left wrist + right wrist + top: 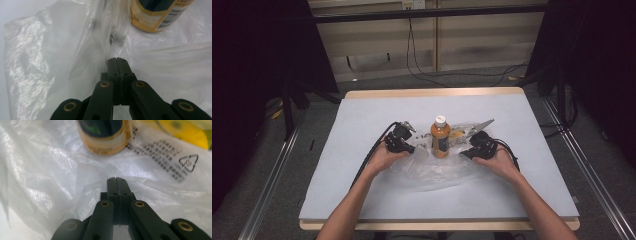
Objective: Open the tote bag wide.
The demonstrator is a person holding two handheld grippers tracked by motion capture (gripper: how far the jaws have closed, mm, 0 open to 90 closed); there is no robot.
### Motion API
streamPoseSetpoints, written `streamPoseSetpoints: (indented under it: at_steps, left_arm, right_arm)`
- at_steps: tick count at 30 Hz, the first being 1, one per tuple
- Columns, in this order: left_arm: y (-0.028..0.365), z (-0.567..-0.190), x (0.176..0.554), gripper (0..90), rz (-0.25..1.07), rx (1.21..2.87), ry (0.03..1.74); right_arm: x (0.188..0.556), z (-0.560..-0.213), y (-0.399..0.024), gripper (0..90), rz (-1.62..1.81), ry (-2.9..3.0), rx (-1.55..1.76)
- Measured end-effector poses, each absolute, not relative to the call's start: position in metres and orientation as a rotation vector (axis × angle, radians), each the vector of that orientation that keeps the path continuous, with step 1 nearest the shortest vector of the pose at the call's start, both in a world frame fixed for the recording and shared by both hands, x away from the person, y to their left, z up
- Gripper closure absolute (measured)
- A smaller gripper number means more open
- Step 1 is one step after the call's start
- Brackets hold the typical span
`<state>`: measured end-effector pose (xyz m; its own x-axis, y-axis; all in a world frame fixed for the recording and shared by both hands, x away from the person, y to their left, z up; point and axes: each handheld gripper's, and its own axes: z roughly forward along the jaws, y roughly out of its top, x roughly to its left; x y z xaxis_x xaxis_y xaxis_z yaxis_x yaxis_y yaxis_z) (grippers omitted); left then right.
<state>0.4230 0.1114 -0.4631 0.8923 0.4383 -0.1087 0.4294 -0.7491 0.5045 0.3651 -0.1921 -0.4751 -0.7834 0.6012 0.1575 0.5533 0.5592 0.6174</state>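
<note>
The bottle (440, 137) stands on a clear plastic bag (432, 172) in the middle of a pale blue table (362, 195) with a wood edge, over a grey floor (277, 165) with dark curtains (252, 60) beside it, while the left gripper (411, 149) and right gripper (464, 152) sit closed tight on each side, holding nothing.

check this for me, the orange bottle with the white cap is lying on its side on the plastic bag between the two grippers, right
Not quite: the bottle stands upright, white cap on top, as the high view shows. The rest holds: it is on the plastic bag, between the left gripper and the right gripper.
</note>
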Motion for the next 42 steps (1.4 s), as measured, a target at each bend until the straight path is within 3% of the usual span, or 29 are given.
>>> streamPoseSetpoints:
  at_steps: [25, 31, 36, 42]
  left_arm:
    - [0.126, -0.468, 0.417, 90.0, 0.094, 2.443, 0.687]
    - [0.12, -0.474, 0.422, 90.0, 0.09, 2.338, 0.744]
    - [0.121, -0.474, 0.422, 90.0, 0.121, 2.352, 0.706]
    - [0.128, -0.462, 0.413, 90.0, 0.08, 2.188, 0.687]
  right_arm:
    - [0.326, -0.473, -0.228, 90.0, 1.005, 2.687, 1.023]
    - [0.333, -0.476, -0.225, 90.0, 1.04, 2.634, 1.049]
    - [0.339, -0.476, -0.221, 90.0, 1.014, 2.571, 1.101]
    - [0.33, -0.469, -0.225, 90.0, 1.131, 2.525, 1.091]
